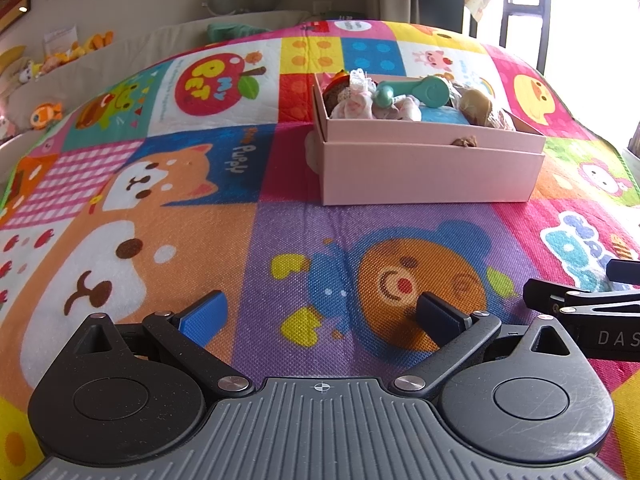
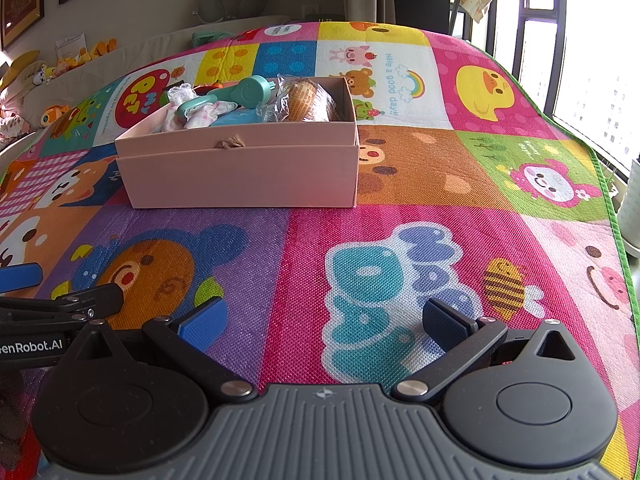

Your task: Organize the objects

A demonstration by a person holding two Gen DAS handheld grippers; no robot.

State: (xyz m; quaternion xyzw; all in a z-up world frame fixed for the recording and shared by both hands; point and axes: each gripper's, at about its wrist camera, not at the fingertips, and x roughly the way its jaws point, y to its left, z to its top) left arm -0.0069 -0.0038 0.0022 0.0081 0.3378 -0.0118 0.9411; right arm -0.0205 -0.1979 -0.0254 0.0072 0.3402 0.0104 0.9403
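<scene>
A pink cardboard box (image 1: 428, 172) stands on the colourful play mat; it also shows in the right wrist view (image 2: 244, 176). Inside lie a teal toy (image 1: 416, 90), white frilly cloth (image 1: 356, 100) and a brown wrapped item (image 1: 476, 106). In the right wrist view the teal toy (image 2: 248, 90) and the brown item (image 2: 308, 100) show too. My left gripper (image 1: 322, 318) is open and empty over the mat, well short of the box. My right gripper (image 2: 324, 320) is open and empty, also short of the box.
The play mat (image 2: 460, 184) covers the whole surface; its green edge (image 2: 600, 168) runs along the right by the window. Plush toys (image 1: 48, 114) sit along the far left. The other gripper's body shows at the frame sides (image 1: 580, 308) (image 2: 60, 308).
</scene>
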